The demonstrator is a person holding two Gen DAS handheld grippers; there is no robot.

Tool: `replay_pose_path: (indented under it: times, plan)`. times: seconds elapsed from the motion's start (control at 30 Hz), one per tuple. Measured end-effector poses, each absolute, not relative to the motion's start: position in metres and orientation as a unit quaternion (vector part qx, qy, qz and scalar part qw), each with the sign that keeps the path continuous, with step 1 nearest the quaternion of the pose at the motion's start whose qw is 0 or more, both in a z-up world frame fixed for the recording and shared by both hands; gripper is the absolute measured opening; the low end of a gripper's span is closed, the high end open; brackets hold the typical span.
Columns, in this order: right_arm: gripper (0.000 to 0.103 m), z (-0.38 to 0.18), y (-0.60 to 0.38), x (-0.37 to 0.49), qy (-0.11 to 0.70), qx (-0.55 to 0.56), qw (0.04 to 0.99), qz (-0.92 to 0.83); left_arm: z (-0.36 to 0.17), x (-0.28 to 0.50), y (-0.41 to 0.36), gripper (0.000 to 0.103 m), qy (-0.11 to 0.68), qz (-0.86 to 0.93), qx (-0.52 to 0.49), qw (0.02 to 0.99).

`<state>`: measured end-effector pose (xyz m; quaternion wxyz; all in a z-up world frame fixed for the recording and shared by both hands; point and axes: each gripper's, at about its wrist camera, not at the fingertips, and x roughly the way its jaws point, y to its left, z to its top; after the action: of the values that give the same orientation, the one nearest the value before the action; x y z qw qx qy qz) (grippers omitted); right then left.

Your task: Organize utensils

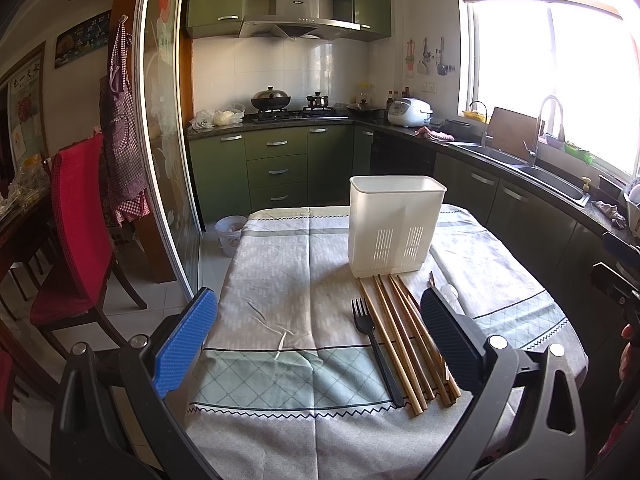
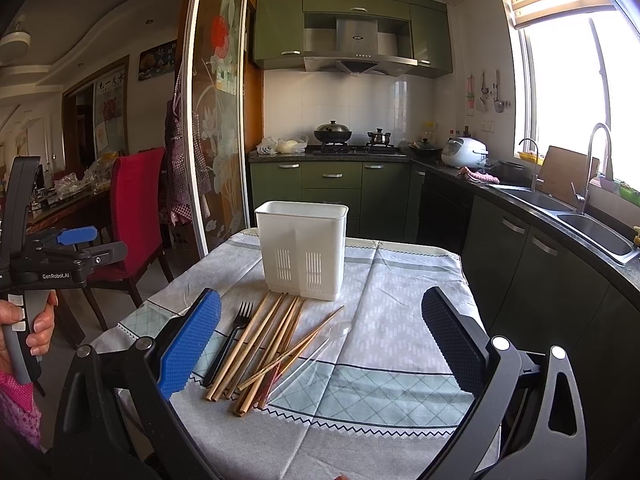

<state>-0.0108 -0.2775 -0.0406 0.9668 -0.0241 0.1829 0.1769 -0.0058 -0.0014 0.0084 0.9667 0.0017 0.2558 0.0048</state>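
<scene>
- Bamboo chopsticks (image 2: 256,350), black fork (image 2: 230,340) and clear spoon (image 2: 308,360) lie heaped near the table's (image 2: 400,320) front edge, before the white caddy (image 2: 302,248).
- Left gripper (image 1: 320,344) and right gripper (image 2: 322,346): both spread, empty.
- Risk: crossed chopsticks may roll off the edge when one is pinched.

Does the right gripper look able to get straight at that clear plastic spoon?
Probably yes. The right gripper is open and empty, and the clear spoon lies uncovered on the tablecloth at the right edge of the chopsticks, touching them.
</scene>
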Motion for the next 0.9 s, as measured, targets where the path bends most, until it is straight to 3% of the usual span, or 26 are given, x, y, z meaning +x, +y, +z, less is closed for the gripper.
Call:
replay_pose_path:
  times: [0.3,0.67,0.7,0.9]
  plan:
    - [0.099,-0.053,-0.288,0.024,0.265,-0.008,0.950,0.163,-0.013,0.023,-0.018,0.097,0.302,-0.003,0.017,0.953]
    - [0.099,-0.080,-0.288,0.077,0.328,-0.041,0.933,0.144,-0.073,0.111,-0.040,0.097,0.442,0.017,0.018,0.897]
    - [0.099,-0.083,-0.289,0.081,0.333,-0.038,0.930,0.148,-0.079,0.118,-0.041,0.094,0.456,0.014,0.011,0.890]
    - [0.099,-0.093,-0.291,0.094,0.351,-0.034,0.923,0.152,-0.109,0.150,-0.042,0.051,0.528,0.007,-0.032,0.849]
